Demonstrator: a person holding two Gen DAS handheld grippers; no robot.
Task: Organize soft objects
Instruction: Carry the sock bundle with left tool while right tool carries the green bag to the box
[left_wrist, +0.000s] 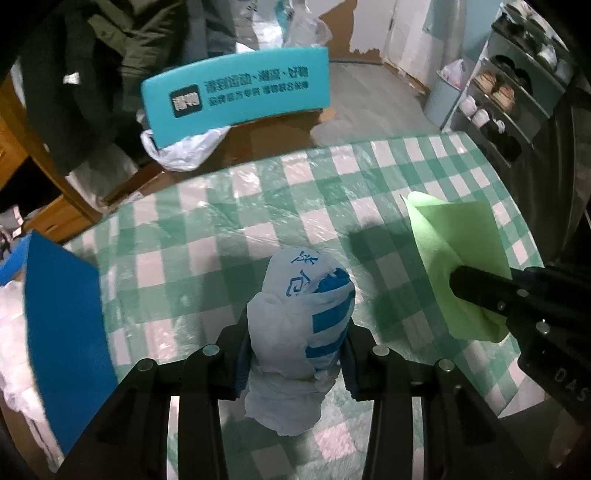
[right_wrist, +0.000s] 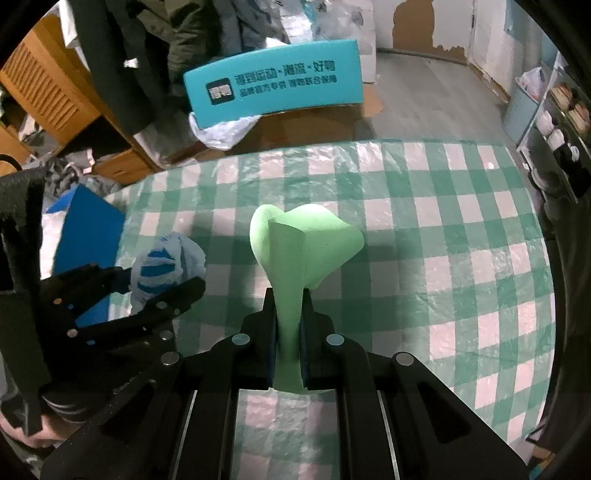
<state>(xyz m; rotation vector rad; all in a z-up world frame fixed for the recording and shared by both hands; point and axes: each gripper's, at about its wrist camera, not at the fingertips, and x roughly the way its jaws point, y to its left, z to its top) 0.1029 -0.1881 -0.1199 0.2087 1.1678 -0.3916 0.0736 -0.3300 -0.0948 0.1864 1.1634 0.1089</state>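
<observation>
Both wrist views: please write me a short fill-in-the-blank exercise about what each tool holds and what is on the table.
1. The left tool is shut on a white and ____ plastic bag.
2. The right tool is shut on a ____ cloth.
3. The tablecloth has a green and white ____ pattern.

Missing words: blue; green; checked
</observation>
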